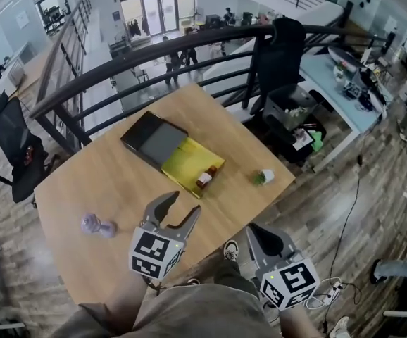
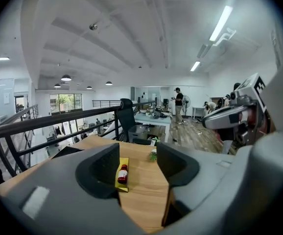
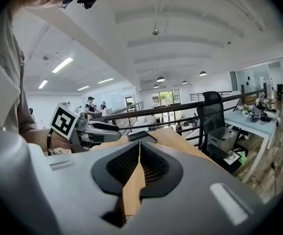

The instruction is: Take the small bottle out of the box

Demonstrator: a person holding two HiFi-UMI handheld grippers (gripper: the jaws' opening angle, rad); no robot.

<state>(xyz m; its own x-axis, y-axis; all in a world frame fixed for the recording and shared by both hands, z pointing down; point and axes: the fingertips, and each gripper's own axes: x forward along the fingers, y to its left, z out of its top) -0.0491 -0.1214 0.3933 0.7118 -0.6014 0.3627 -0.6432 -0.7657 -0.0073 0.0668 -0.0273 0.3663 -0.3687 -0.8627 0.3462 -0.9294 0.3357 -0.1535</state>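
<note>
The small brown bottle [image 1: 205,179] with a red cap lies in the yellow tray of the open box [image 1: 186,162], at the tray's near right corner. My left gripper [image 1: 182,206] hovers over the table just short of the box, open, with nothing between its jaws. In the left gripper view the bottle [image 2: 123,174] shows beyond the left jaw, on the yellow tray [image 2: 126,161]. My right gripper [image 1: 258,231] is at the table's near edge to the right, shut and empty. In the right gripper view its jaws [image 3: 139,150] meet.
The box's dark lid [image 1: 153,139] lies folded back on the far side. A small green and white thing [image 1: 263,177] sits right of the box, a purple thing [image 1: 96,224] at the near left. A black railing [image 1: 189,44] runs behind the wooden table [image 1: 105,182].
</note>
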